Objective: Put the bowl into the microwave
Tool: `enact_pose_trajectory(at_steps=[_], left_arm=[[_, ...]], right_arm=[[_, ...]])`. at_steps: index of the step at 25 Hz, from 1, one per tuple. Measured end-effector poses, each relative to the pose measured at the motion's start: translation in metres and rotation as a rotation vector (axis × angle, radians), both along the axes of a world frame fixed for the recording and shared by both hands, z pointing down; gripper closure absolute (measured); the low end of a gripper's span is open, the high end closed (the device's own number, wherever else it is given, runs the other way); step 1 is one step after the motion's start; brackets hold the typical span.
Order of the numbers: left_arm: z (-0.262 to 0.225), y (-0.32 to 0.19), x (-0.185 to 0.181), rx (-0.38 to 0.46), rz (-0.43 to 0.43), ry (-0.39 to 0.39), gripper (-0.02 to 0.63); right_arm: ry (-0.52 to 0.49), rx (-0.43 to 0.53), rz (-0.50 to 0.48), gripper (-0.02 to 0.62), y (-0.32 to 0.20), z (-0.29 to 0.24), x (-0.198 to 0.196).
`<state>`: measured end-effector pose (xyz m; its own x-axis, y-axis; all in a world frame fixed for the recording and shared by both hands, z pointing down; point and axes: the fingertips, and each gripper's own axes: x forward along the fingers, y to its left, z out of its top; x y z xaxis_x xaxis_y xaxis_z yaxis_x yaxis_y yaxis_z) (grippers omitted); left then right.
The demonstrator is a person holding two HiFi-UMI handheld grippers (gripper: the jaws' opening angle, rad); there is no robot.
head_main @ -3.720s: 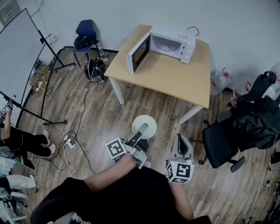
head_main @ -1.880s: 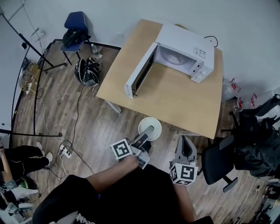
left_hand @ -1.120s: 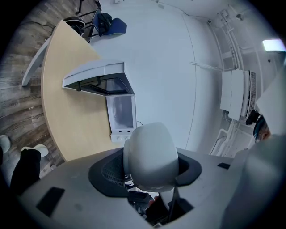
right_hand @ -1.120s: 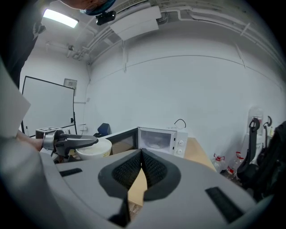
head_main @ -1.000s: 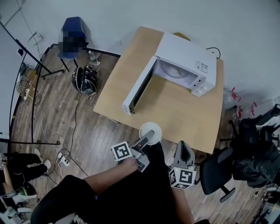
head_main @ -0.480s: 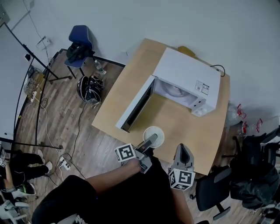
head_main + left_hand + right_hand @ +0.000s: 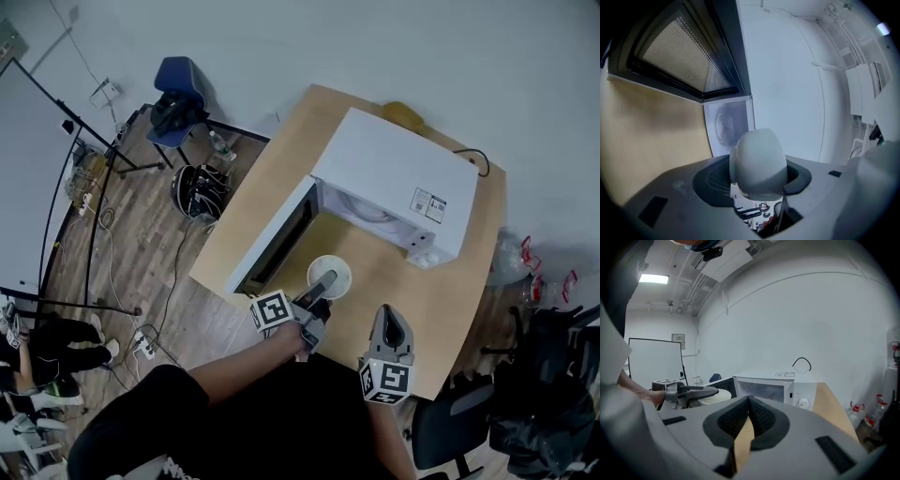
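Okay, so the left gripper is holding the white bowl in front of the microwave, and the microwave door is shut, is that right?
Not quite. The microwave has its door open, swung out to the left, as the head view shows; the left gripper view also shows the open cavity. The rest holds: the left gripper holds the white bowl in front of it.

Change: boxy white open microwave (image 7: 394,183), earlier well ahead of left gripper (image 7: 321,284) jaws and their clamped white round bowl (image 7: 337,269), now just ahead; light wooden table (image 7: 450,300) now beneath.
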<state>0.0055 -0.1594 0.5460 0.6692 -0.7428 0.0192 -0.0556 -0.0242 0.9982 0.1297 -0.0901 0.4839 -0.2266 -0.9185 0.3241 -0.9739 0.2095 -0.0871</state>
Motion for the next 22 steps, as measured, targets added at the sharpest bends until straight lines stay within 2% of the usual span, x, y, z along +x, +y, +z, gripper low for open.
enact_pose_trajectory(at_steps=[3,6,8,11,16,22], left_arm=[[0.009,-0.024,0.011,0.010,-0.012,-0.017,0.367],[0.026,-0.049,0.021,0.000,-0.032,-0.076,0.367],[0.030,-0.066,0.028,0.003,-0.052,-0.069,0.367],[0.039,-0.091,0.037,0.001,-0.075,-0.054,0.367],[0.067,-0.124,0.043,-0.051,-0.114,-0.051,0.367],[0.104,-0.158,0.050,-0.092,-0.118,-0.049,0.367]], right_arm=[[-0.017,-0.009,-0.042,0.535,-0.012,0.009,0.003],[-0.020,-0.015,-0.091,0.535,-0.021,0.018,0.006],[-0.030,-0.030,-0.101,0.535,-0.027,0.027,0.011],[-0.039,-0.052,-0.101,0.535,-0.037,0.042,0.020],[-0.039,-0.083,-0.093,0.535,-0.050,0.057,0.035],[-0.081,-0.101,-0.057,0.535,-0.067,0.055,0.041]])
